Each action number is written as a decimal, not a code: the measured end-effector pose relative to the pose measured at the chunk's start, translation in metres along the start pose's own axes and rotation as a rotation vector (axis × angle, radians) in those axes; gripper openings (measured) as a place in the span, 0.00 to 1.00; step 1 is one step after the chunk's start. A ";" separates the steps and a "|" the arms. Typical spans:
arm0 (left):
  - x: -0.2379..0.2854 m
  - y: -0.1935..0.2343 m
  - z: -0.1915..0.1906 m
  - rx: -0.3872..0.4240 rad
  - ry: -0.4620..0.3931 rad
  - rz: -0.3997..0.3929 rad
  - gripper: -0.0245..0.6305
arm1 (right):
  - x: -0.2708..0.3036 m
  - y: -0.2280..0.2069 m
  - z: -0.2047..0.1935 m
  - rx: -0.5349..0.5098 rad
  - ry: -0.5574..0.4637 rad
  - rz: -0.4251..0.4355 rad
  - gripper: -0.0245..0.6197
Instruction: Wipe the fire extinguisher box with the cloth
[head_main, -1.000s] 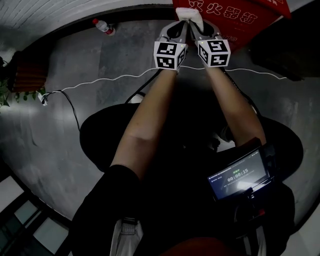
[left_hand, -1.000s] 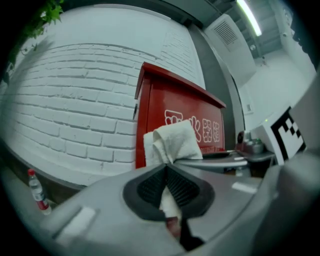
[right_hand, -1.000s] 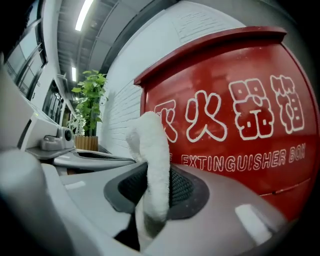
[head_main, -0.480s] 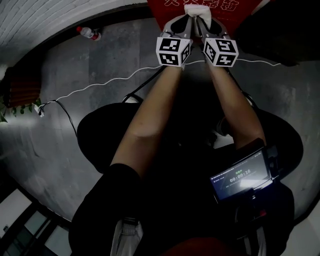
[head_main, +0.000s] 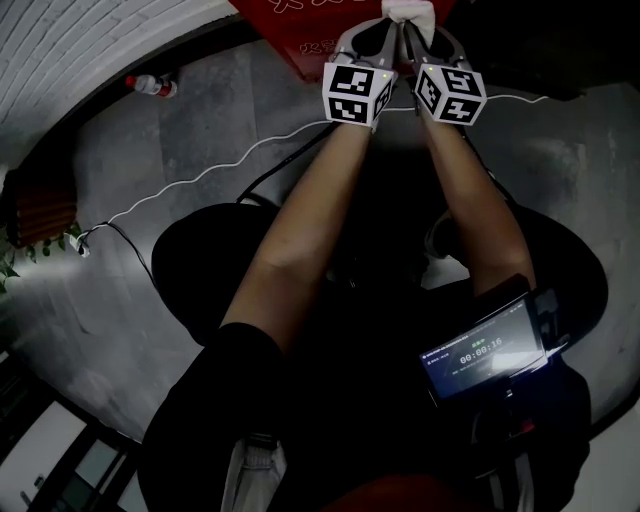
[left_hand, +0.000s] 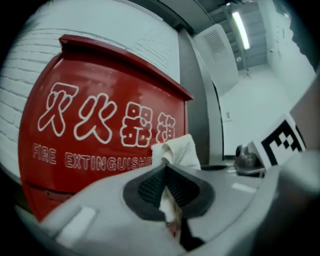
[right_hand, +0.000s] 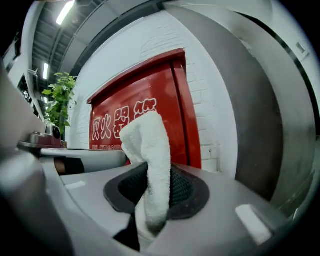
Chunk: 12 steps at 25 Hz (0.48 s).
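Grey floor (head_main: 200, 140) and a white brick wall (right_hand: 210, 100) frame the red fire extinguisher box (left_hand: 100, 125), which stands just ahead of the white cloth (right_hand: 150, 145). The left tool (left_hand: 167, 185) and right tool (right_hand: 157, 185), side by side, each pinch a fold of it. Whether the cloth touches the box is unclear. Hard rubbing could tug the cloth out of one thin pinch, and the white cable (head_main: 230, 160) underfoot could catch a step.

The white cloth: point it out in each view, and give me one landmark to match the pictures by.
Head view: top edge, centre; the cloth sits where the tips of the two tongs meet.
Left gripper view: lower centre; the cloth rises out of the shut left tongs.
Right gripper view: centre; the cloth stands up from the shut right tongs.
Shared landmark: the red fire extinguisher box, close by the cloth in all three.
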<state>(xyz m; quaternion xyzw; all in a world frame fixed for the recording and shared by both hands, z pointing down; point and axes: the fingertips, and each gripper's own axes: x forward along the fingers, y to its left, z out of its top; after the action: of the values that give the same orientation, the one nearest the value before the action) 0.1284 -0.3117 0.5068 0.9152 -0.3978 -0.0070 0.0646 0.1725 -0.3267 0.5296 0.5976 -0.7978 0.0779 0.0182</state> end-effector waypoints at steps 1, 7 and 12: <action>0.004 -0.006 -0.002 0.004 0.002 -0.011 0.04 | -0.002 -0.007 -0.001 0.002 -0.001 -0.012 0.19; 0.014 -0.023 -0.014 0.009 0.021 -0.036 0.04 | -0.012 -0.037 -0.006 0.025 -0.005 -0.071 0.19; 0.010 -0.025 -0.020 0.023 0.038 -0.045 0.04 | -0.017 -0.054 -0.013 0.037 0.011 -0.106 0.19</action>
<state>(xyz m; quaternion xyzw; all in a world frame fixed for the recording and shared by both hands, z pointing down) 0.1547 -0.2995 0.5240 0.9245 -0.3761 0.0134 0.0613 0.2277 -0.3238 0.5457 0.6388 -0.7633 0.0950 0.0156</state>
